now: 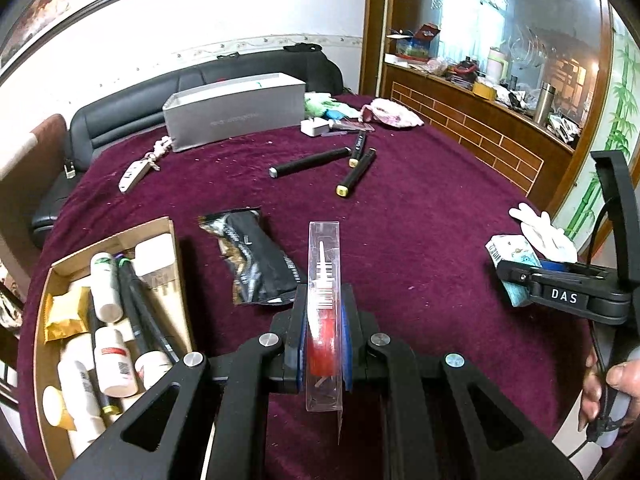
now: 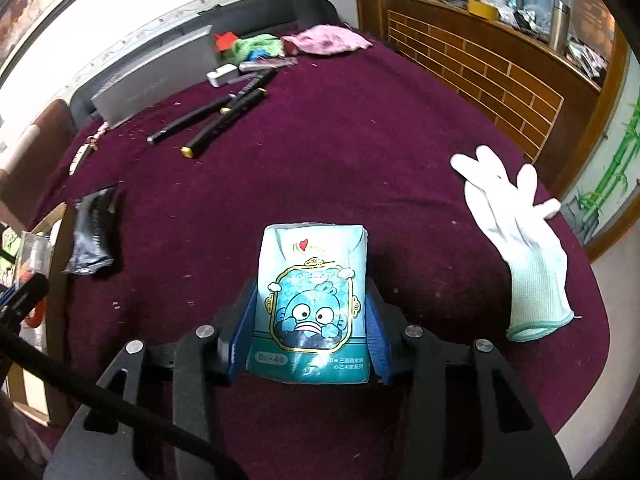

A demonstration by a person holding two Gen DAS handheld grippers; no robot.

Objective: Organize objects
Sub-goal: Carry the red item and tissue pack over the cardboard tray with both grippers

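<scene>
- While the fisheye bends its edges, the table (image 1: 420, 216) under a maroon cloth fills both views; its near edge is cut off by the gripper bodies
- Grey long box (image 1: 236, 114) stands at the far side in front of a black sofa, its printed lettering too faint to read
- Cardboard box (image 1: 168, 226) sits at the table's left edge, packed with white bottles, dark pens and a gold packet; its lower part runs out of the left wrist view
- White glove (image 2: 520, 248) lies flat on the cloth to the right, apart from everything else
- Black foil pouch (image 1: 256, 260) lies just beside the cardboard box, its print unreadable
- Left gripper (image 1: 324, 340) is clamped tight on a clear plastic pack (image 1: 324, 280) holding a red and white item, held upright above the cloth; what the item is cannot be told
- Right gripper (image 2: 312, 340) is closed on a blue tissue packet (image 2: 312, 304) with a cartoon fish face, lifted over the cloth; the pads hide its side edges
- Three black markers (image 1: 356, 168) lie crossed near the far middle
- Keys (image 1: 138, 172) rest left of them, small and blurred
</scene>
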